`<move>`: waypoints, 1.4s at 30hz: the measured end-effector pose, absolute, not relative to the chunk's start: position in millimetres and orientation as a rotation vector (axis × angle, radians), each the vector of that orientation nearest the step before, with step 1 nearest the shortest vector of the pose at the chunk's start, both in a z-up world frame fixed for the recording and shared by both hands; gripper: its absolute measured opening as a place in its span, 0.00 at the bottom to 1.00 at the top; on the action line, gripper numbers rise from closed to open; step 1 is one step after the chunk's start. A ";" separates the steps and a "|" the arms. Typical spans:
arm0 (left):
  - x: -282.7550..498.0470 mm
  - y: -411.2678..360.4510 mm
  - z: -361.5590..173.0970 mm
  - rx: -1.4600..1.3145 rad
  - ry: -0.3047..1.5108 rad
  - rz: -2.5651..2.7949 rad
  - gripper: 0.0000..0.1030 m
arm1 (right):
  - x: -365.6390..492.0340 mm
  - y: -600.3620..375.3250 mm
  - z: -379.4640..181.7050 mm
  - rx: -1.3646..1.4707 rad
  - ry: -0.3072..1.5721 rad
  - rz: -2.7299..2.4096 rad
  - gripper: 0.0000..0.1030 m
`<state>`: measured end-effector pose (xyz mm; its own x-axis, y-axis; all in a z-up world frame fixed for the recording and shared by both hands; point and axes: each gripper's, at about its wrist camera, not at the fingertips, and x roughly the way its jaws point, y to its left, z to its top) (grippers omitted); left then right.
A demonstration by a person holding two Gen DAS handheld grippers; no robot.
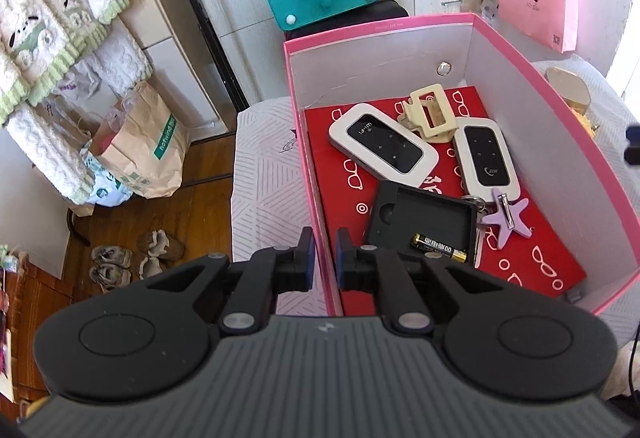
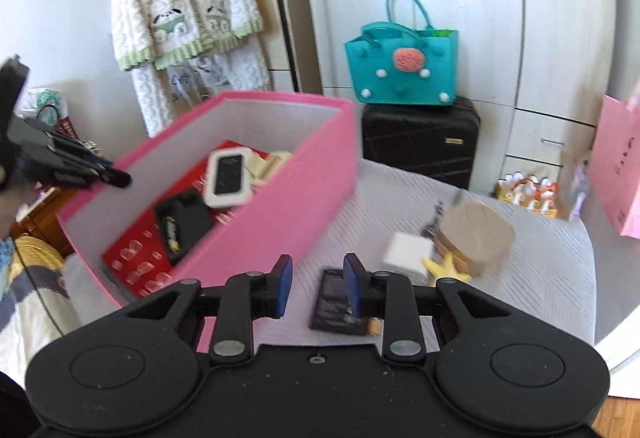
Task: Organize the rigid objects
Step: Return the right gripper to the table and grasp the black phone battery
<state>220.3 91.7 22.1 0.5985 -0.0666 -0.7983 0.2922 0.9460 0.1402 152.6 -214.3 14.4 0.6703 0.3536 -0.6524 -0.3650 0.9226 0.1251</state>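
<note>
A pink box (image 1: 308,165) stands on the white table and also shows in the right wrist view (image 2: 280,197). It holds a red box (image 1: 532,262), two white wifi devices (image 1: 382,143) (image 1: 486,155), a cream hair claw (image 1: 428,111), a black tray (image 1: 420,224), a battery (image 1: 440,246) and a purple starfish clip (image 1: 506,217). My left gripper (image 1: 325,258) is shut on the box's left wall. My right gripper (image 2: 317,284) is open and empty above the table, over a dark flat object (image 2: 334,302). A white cube (image 2: 406,252), yellow clip (image 2: 444,266) and tan box (image 2: 476,238) lie beyond.
A teal bag (image 2: 404,65) sits on a black suitcase (image 2: 420,141) behind the table. A pink bag (image 2: 616,161) hangs at right. White cupboards stand behind. A paper bag (image 1: 140,153) and shoes (image 1: 132,258) are on the wooden floor at left.
</note>
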 end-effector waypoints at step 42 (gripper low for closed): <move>236.6 102.9 -8.1 0.107 0.809 -0.172 0.08 | 159.4 -191.8 -55.9 -0.119 0.785 0.390 0.53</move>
